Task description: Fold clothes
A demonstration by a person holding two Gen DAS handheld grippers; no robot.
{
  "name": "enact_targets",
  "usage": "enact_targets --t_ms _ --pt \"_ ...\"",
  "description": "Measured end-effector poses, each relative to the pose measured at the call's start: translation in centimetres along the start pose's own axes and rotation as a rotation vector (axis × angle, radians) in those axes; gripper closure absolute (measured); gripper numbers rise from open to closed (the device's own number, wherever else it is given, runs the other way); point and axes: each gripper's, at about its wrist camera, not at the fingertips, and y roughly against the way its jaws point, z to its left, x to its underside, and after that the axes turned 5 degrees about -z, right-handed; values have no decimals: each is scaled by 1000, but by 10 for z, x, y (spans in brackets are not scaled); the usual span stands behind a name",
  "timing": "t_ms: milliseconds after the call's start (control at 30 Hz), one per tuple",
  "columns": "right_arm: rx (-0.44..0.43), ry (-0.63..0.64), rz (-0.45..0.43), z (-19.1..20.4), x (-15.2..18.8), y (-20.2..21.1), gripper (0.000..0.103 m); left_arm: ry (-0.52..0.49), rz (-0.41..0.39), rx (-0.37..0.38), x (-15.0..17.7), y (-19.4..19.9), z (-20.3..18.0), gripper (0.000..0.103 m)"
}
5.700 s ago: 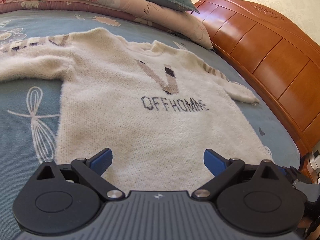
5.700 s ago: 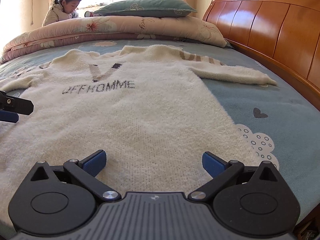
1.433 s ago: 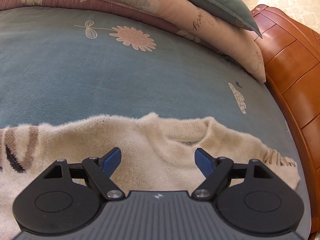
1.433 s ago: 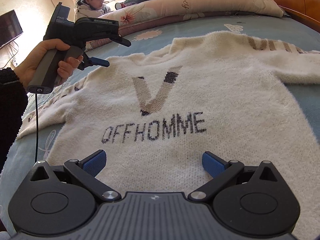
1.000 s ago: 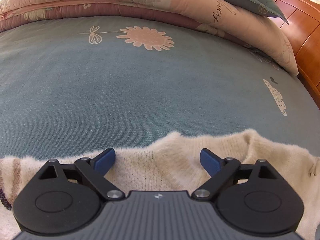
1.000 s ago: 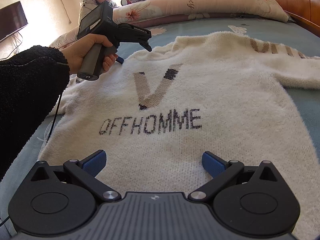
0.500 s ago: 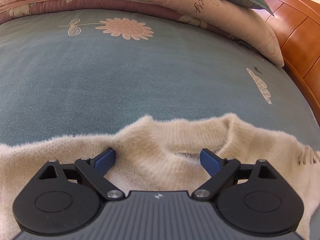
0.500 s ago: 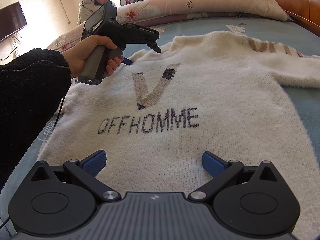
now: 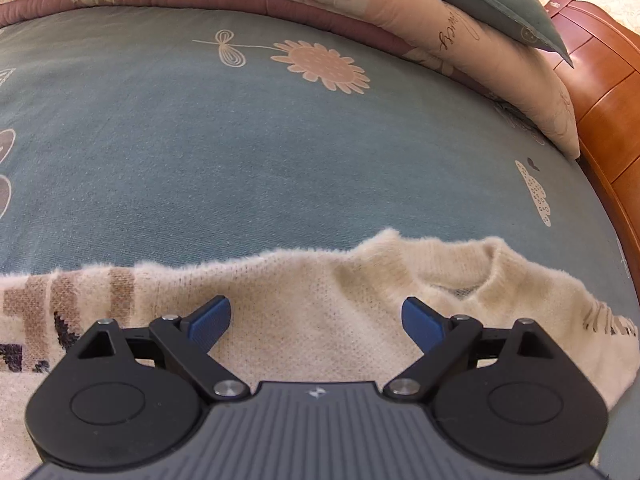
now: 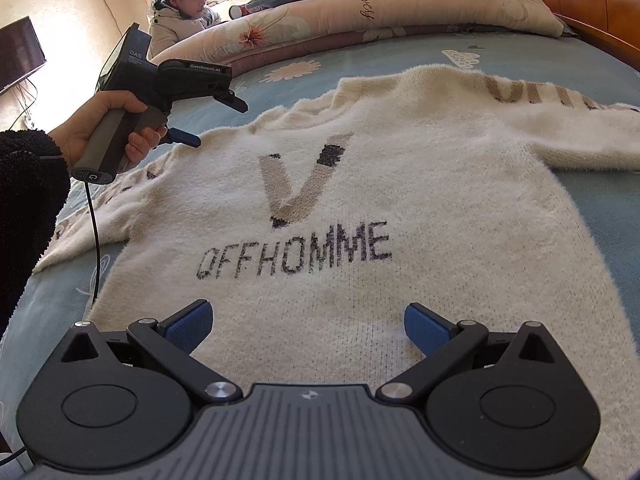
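- Folding hasn't really been started yet, judging by how things lie: the cream sweater [image 10: 400,208] is spread flat, front side up, on the blue bed sheet [image 9: 280,152], and no crease or fold can be seen anywhere on it.
- Both sleeves are stretched out to the sides, so pretty much everything is left: sleeves to be brought in, then the body to be doubled over.
- The long axis of the body runs near to far in the right wrist view, hem at the near end, collar [image 9: 476,276] pointed at the far pillows [image 10: 400,4]. The sleeves lie across that, left and right.
- The left claw [image 9: 316,322] is held wide apart over the left shoulder, just left of the collar. Nothing is pinched.
- The right claw [image 10: 306,326] is also spread apart, above the lower body near the hem, nothing gripped.
- A shoulder grab looks like what's being lined up, but that's only a guess.
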Motion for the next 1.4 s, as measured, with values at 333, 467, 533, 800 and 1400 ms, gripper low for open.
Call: enact_targets --t_ms 333,467,533,800,1400 --pt "-4 10 4 5 -2 -3 0 32 -44 -18 -16 15 -1 8" --pt "-12 2 -3 6 -3 -1 0 -14 -2 2 -2 46 8 8" --pt "-15 -6 -5 5 -4 0 0 -28 -1 8 9 63 15 8" --pt "-37 -23 -5 10 -6 0 0 64 13 -36 62 77 71 8" --pt "-30 -62 -2 4 -8 -3 0 91 -15 1 75 93 68 8"
